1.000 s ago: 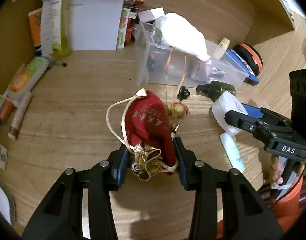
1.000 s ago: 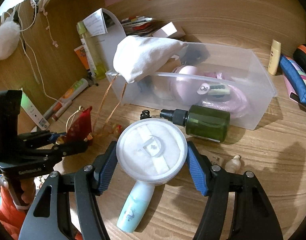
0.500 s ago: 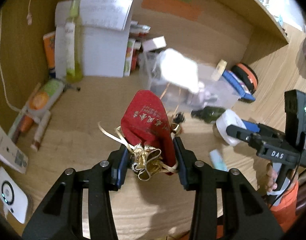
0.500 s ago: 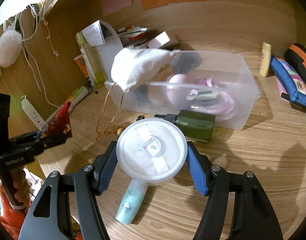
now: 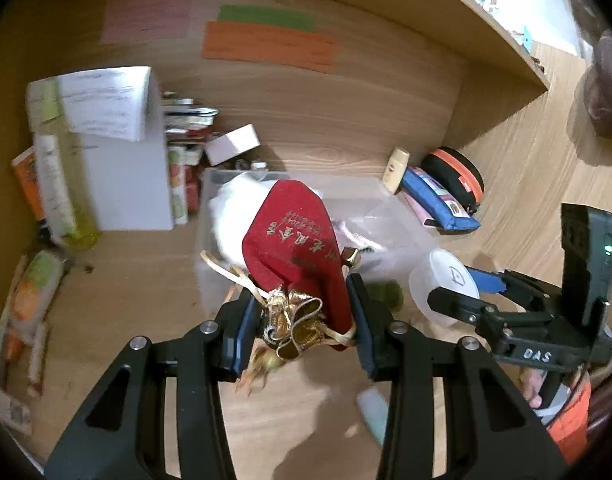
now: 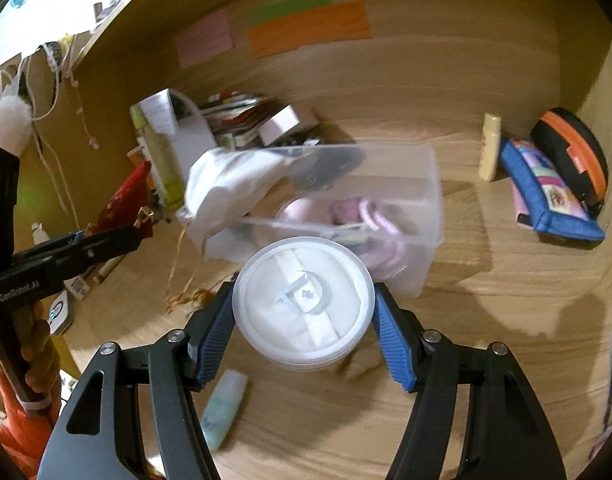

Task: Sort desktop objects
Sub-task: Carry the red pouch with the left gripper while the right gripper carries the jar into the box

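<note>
Above wooden desk (image 6: pixel 486 280), both tools raised: left tool (image 5: pixel 304 312) clamping red pouch (image 5: pixel 294 236), right tool (image 6: pixel 304 320) round case (image 6: pixel 304 300).

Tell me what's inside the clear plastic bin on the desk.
The clear plastic bin holds a pale pink round item and pink-striped coils. A white cloth pouch drapes over its corner, hiding whatever lies beneath.

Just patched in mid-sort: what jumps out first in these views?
The red pouch with gold trim, clamped in the left gripper, held in front of the clear bin. Then the round white case gripped by the right gripper, also near the bin, where a white bag drapes over the rim.
</note>
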### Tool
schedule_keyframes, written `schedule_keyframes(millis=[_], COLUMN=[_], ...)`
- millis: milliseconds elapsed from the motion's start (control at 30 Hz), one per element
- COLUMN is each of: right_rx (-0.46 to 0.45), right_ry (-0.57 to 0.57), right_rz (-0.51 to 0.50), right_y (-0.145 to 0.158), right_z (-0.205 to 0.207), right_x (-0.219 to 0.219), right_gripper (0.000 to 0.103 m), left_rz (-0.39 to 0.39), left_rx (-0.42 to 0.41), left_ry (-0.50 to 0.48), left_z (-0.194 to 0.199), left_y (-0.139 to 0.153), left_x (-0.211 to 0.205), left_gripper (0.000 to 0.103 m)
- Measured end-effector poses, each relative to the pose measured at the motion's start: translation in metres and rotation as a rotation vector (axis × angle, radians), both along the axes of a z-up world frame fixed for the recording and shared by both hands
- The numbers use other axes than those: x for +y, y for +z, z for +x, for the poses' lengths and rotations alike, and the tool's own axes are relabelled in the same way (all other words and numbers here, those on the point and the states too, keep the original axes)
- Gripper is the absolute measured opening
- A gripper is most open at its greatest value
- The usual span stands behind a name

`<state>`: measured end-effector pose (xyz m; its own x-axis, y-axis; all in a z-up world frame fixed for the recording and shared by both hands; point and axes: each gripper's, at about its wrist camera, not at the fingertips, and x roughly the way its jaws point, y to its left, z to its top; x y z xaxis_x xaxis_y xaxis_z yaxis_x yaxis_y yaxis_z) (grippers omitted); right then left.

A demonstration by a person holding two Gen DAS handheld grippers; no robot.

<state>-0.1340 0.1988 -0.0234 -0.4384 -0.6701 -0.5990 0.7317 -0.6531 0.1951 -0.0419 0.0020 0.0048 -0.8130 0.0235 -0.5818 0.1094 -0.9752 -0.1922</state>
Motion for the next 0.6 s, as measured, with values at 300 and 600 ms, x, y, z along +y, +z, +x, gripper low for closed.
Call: schedule_keyframes(millis=[300, 600], right_rx=[0.02, 0.031], right_ry=[-0.032, -0.021], right_rz=[-0.008, 0.027], right_y=[0.011, 0.009], right_z=[-0.041, -0.078], right_x=[0.0, -0.029], right_gripper=[0.063, 0.063], left_rz=[0.056, 0.085], left_rx=[-0.005, -0.038], left_ry=[-0.059, -0.104], left_z=[-0.069, -0.118], left_y=[0.014, 0.001], left_x=[0.01, 0.018], left_gripper=[0.041, 0.041])
